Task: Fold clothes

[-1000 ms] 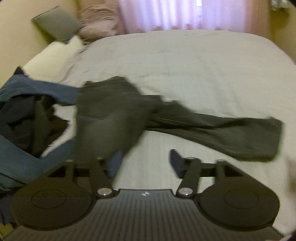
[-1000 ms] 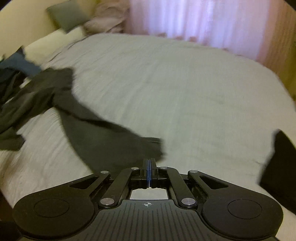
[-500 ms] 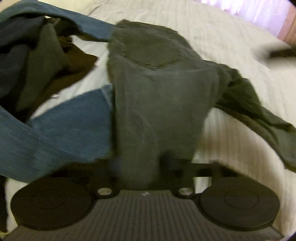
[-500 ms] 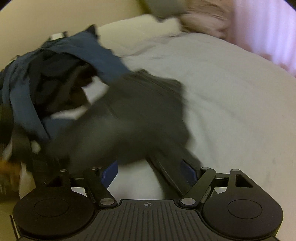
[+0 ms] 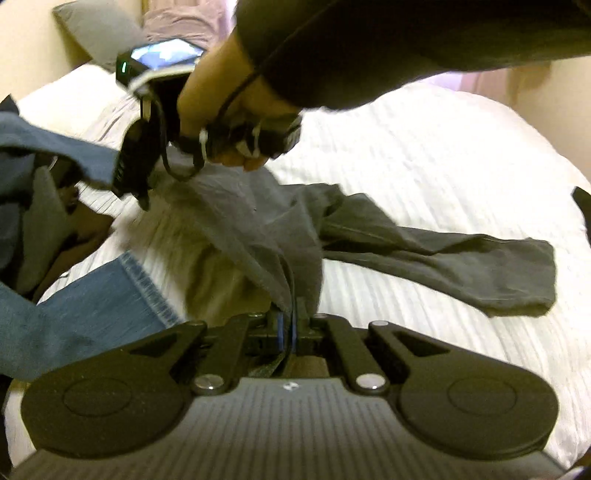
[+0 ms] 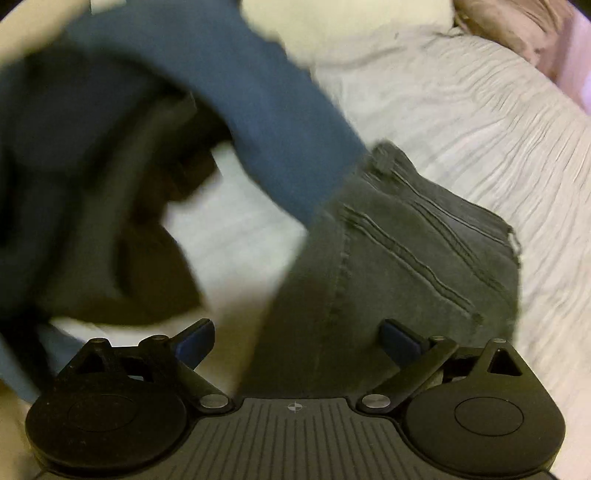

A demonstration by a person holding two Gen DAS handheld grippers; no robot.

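Note:
A pair of dark grey jeans lies on the white bed, its legs trailing to the right. My left gripper is shut on the edge of the jeans near their waist and lifts the cloth. My right gripper is open, its blue pads on either side of the jeans' waistband part. In the left wrist view the right gripper's body and the hand holding it are above the jeans' far upper corner.
A heap of blue and dark clothes lies at the left of the bed; it also shows in the right wrist view. A blue denim leg lies near my left gripper. Pillows are at the bed's head.
My left gripper has shut on the grey jeans' edge. My right gripper let go of the leg end, opened, and swung left over the jeans' waist.

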